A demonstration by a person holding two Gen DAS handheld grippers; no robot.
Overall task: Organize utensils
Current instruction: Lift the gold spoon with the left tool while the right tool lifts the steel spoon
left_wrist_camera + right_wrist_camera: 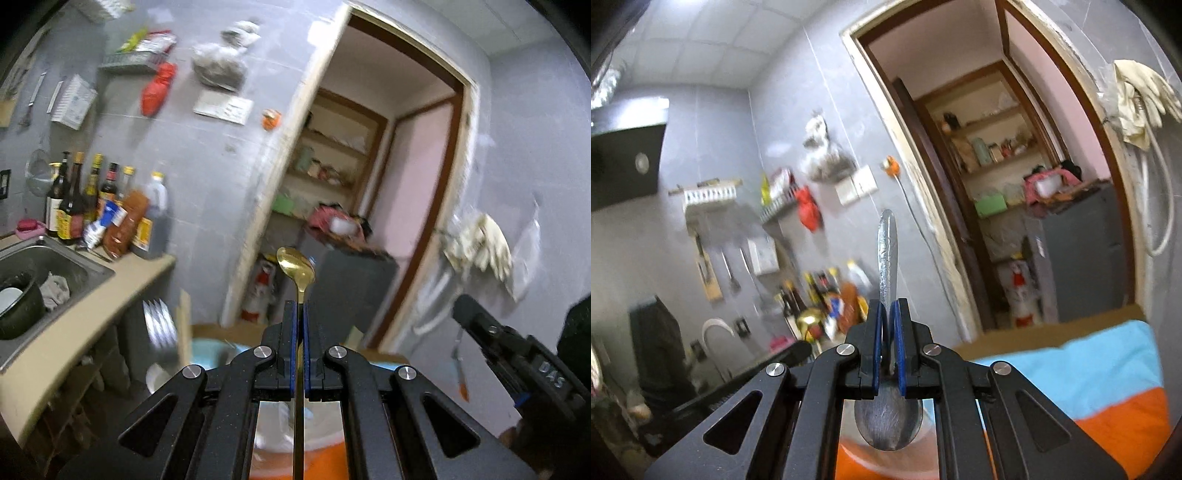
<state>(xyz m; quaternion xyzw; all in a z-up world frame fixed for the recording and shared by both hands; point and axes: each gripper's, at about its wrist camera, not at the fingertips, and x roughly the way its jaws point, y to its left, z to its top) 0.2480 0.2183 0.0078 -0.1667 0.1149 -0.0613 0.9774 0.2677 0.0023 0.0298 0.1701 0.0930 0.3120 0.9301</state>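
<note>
My left gripper (300,306) is shut on a gold spoon (296,266). The spoon's bowl points up and forward past the fingertips, and its handle runs back between the blue pads. My right gripper (888,306) is shut on a silver spoon (887,251). That spoon's handle sticks up past the fingertips and its bowl (888,421) hangs below the pads. The right gripper also shows at the right edge of the left wrist view (461,302). The gold spoon's bowl (809,320) shows small at lower left in the right wrist view. Both grippers are held up in the air.
A steel sink (74,266) with a dark pot (18,310) sits in the beige counter (122,291) at left, with sauce bottles (92,206) behind it. A doorway (388,184) opens ahead onto shelves. A blue and orange cloth (1108,387) lies below, over a cardboard box (1052,328).
</note>
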